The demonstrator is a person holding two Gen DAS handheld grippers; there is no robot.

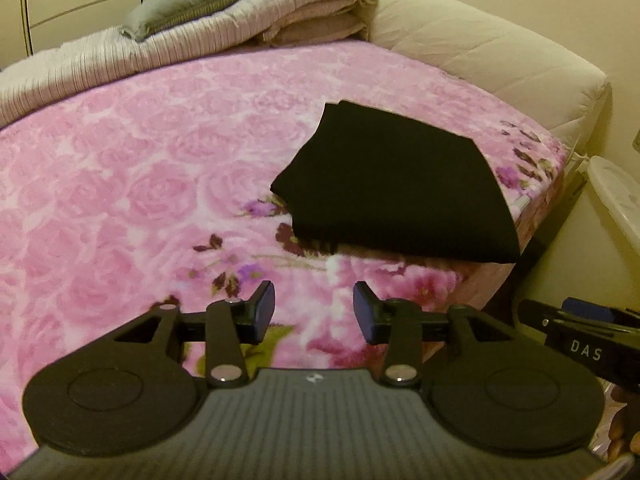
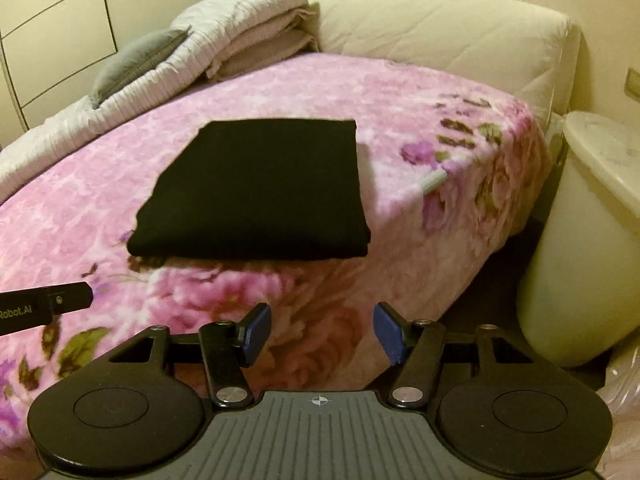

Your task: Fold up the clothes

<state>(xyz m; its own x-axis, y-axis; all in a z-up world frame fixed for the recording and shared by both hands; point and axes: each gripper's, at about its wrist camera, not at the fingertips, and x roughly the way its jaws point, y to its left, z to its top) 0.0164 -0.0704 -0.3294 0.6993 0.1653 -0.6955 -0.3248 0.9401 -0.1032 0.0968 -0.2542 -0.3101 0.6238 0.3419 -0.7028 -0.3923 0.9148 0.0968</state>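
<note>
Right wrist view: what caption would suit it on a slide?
Open right hand-held gripper hangs short of a folded black garment lying on a pink flowered blanket.

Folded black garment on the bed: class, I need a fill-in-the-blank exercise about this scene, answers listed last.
1. The folded black garment lies on a ____ floral blanket.
2. The left gripper and right gripper hold ____.
3. Both grippers' jaws stand ____.
4. The grey cushion rests on the ____ ribbed quilt.

Answers: pink; nothing; open; white
</note>
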